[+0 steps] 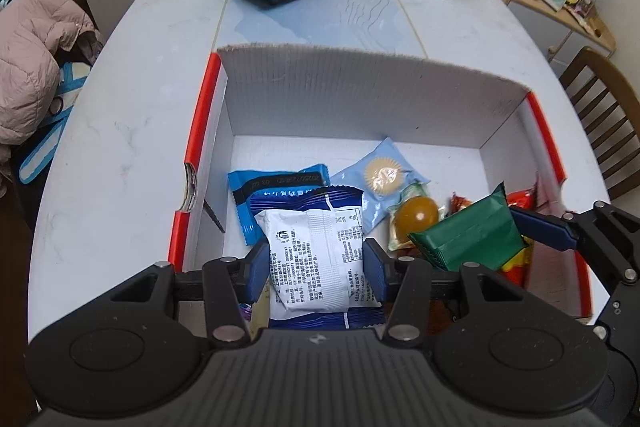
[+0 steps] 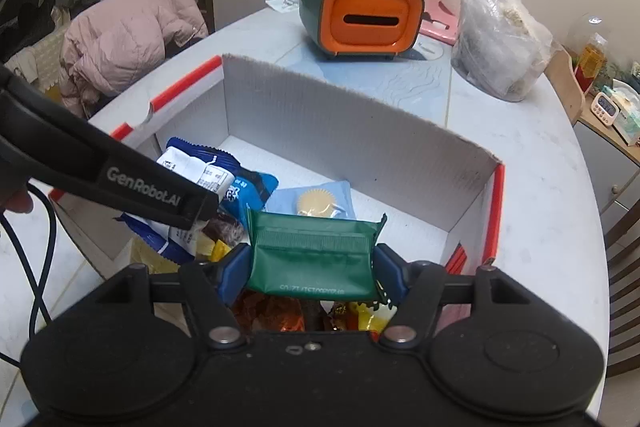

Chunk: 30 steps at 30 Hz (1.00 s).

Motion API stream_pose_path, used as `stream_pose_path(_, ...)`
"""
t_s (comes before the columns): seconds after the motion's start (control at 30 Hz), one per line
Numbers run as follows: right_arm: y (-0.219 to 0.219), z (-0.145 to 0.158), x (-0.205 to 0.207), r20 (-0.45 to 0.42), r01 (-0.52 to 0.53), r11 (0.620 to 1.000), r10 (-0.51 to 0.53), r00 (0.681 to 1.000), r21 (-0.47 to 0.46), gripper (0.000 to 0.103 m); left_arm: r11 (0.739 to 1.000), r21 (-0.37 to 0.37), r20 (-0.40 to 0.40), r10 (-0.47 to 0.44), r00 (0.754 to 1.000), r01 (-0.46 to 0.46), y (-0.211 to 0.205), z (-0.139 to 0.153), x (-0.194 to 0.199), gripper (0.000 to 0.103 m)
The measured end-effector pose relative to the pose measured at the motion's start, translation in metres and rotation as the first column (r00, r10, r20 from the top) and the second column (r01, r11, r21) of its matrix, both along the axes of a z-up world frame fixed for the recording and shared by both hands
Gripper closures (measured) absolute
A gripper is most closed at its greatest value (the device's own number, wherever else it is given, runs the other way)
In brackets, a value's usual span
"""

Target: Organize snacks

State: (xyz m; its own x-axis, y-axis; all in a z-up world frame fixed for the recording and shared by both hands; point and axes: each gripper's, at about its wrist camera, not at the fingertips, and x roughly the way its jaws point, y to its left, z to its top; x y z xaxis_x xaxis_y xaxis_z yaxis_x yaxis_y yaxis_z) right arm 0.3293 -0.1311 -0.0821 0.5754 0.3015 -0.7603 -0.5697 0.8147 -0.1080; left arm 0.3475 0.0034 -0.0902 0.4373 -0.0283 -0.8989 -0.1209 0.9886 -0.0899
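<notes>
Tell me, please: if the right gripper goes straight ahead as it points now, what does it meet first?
Probably the light blue packet lying on the box floor, just beyond the green packet that the right gripper holds. Behind it stands the box's far wall. Depth is uncertain.

Corrugated white cardboard box (image 1: 360, 95); glossy green foil packet (image 2: 312, 259).
</notes>
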Motion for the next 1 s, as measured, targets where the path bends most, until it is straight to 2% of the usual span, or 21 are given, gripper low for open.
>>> stream_pose_path(0.2,0.002,-0.007,0.004,-0.027,-0.005,1.000,0.005,1.000,-0.022,0.036,1.000,-0.007,-0.028,0.011,1.000,-0.011,0.002,-0.011,0.003,0.054)
stream_pose_path(0.3,0.001,-0.009,0.005,-0.032,0.009,1.000,-0.010,0.999,-0.026,0.032,1.000,-0.020,-0.029,0.016,0.999,-0.016,0.004,-0.012,0.003,0.054)
stream_pose_path(0.4,-0.001,-0.010,0.005,-0.038,0.019,1.000,-0.020,0.999,-0.021,0.022,0.999,-0.033,-0.022,0.016,1.000,-0.017,0.005,-0.010,0.002,0.043)
stream_pose_path(0.7,-0.011,0.004,-0.008,-0.003,0.022,1.000,-0.022,1.000,0.017,0.019,0.999,-0.040,0.063,0.010,0.998,-0.008,0.007,0.012,-0.020,0.042)
stream_pose_path(0.83,-0.020,0.018,-0.018,0.018,0.025,0.998,-0.026,1.000,0.058,0.007,0.999,-0.049,0.105,0.011,0.994,-0.006,0.010,0.025,-0.034,0.041)
stream_pose_path(1.0,-0.034,0.038,-0.033,0.035,0.028,0.991,-0.032,0.999,0.129,0.007,0.998,-0.067,0.155,0.010,0.988,0.000,0.013,0.042,-0.056,0.041)
